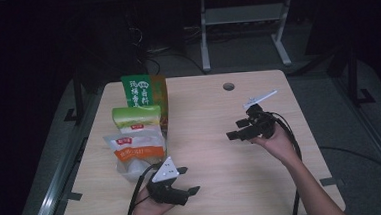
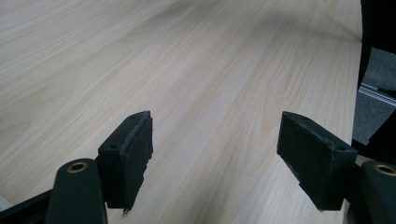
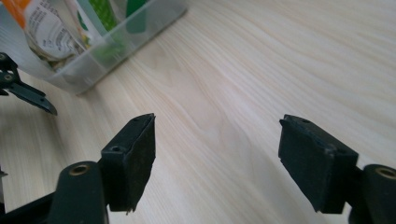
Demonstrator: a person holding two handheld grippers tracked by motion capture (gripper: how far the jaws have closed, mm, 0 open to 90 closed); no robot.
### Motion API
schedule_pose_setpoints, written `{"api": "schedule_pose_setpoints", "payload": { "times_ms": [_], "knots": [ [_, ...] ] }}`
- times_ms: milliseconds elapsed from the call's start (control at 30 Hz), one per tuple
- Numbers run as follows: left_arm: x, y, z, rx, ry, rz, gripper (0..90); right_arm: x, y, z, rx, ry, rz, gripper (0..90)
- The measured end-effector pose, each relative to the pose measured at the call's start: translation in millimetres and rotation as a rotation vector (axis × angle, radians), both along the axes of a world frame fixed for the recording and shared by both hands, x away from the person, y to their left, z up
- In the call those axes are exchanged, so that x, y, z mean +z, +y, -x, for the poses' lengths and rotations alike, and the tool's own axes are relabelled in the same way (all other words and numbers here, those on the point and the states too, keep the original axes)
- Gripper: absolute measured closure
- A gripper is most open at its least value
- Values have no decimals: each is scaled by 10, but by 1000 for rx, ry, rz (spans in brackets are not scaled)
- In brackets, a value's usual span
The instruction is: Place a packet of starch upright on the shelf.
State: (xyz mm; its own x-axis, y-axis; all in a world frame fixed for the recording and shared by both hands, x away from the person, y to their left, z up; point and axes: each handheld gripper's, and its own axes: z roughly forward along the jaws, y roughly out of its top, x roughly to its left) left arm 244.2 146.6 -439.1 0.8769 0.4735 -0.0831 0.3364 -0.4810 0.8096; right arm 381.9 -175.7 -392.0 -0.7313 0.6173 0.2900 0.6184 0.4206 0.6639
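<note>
We are holding both hand-held grippers, left (image 1: 188, 180) and right (image 1: 232, 133), with jaws apart and empty. The snack bags (image 1: 136, 148) are sitting in a clear bin (image 3: 116, 49) at the counter's (image 1: 222, 160) left; light, crinkly, slippery film, probably best pinched at a top seam.

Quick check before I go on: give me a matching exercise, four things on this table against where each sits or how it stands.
Things:
1. green box
2. orange-labelled bag
3. left gripper
4. right gripper

Places or states:
A. near edge of the table, jaws open, nothing between them
B. rearmost in the clear bin, standing upright
C. over the table's right half, jaws open and pointing towards the bin
D. front of the bin, closest to the left gripper

Pairs: 1-B, 2-D, 3-A, 4-C
</note>
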Motion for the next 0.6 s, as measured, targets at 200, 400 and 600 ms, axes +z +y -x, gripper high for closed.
{"api": "schedule_pose_setpoints", "payload": {
  "times_ms": [200,400,600],
  "knots": [
    [9,8,1,2,0,3,266,-4,-100,69,-21,-9,-6,270],
    [22,23,-9,2,-4,4,266,-65,-189,131,-31,3,3,270],
    [22,27,-5,4,-3,2,266,-144,-300,199,-44,8,-2,267]
  ]
}}
